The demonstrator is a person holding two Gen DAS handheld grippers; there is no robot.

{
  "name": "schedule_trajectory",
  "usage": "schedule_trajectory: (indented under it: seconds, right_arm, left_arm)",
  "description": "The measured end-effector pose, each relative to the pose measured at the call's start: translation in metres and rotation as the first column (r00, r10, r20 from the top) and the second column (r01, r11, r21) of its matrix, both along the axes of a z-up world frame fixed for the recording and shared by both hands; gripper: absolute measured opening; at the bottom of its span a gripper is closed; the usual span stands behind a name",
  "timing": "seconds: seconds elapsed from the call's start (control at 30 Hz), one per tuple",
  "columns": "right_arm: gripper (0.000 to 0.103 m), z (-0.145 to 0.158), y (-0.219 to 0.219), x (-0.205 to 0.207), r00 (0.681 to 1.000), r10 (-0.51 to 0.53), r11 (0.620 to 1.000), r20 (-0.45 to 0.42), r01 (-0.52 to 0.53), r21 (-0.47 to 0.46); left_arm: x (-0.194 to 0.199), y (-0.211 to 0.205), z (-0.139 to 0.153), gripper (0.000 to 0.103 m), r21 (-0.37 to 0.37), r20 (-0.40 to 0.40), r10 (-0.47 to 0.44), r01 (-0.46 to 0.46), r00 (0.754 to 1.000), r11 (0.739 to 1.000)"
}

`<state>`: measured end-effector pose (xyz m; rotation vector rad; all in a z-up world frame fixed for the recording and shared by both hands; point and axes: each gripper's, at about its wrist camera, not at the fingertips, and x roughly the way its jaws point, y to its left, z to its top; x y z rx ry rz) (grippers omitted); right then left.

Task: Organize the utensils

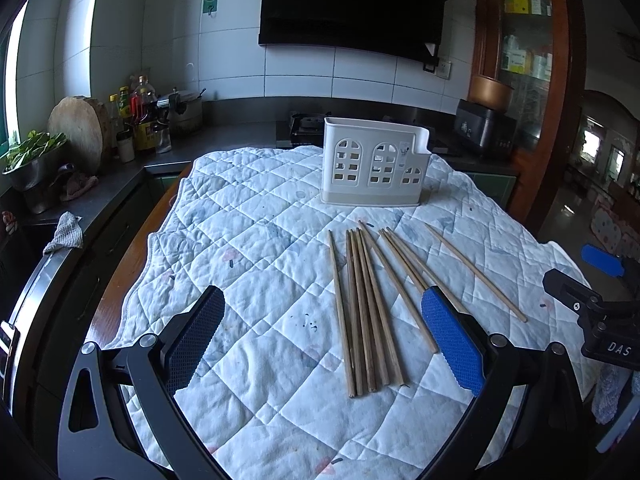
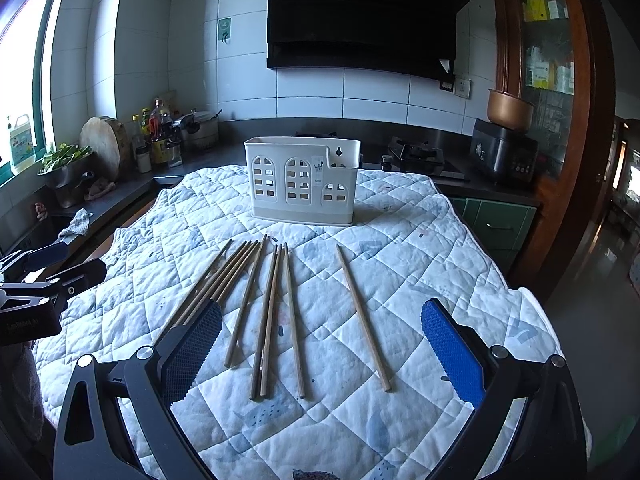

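Nearest, both the left gripper and the right gripper hold their fingers spread wide, gripping nothing. Just beyond, wooden chopsticks lie loose on the quilted cloth covering the worktop. Farther back stands the white utensil holder, upright.

Ahead of the fingers, loose chopsticks cover the quilted cloth; beyond them the white utensil holder blocks passage.
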<state>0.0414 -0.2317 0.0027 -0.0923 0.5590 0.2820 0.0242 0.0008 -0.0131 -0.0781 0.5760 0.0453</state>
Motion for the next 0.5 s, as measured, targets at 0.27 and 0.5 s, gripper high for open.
schedule_trajectory:
  seconds: [0.27, 0.5]
  right_arm:
    - [0.097, -0.0005, 0.0008, 0.003, 1.0, -0.002, 1.0, 0.0, 0.002, -0.002]
    - [0.097, -0.0006, 0.0011, 0.0045, 1.0, -0.002, 1.0, 0.001, 0.002, -0.002]
  left_arm:
    - [0.0067, -0.0001, 0.0014, 0.098, -0.004, 0.007, -0.002, 0.002, 1.0, 1.0]
    - [0.0067, -0.0002, 0.0039, 0.098, -0.007, 0.013, -0.003, 0.003, 1.0, 1.0]
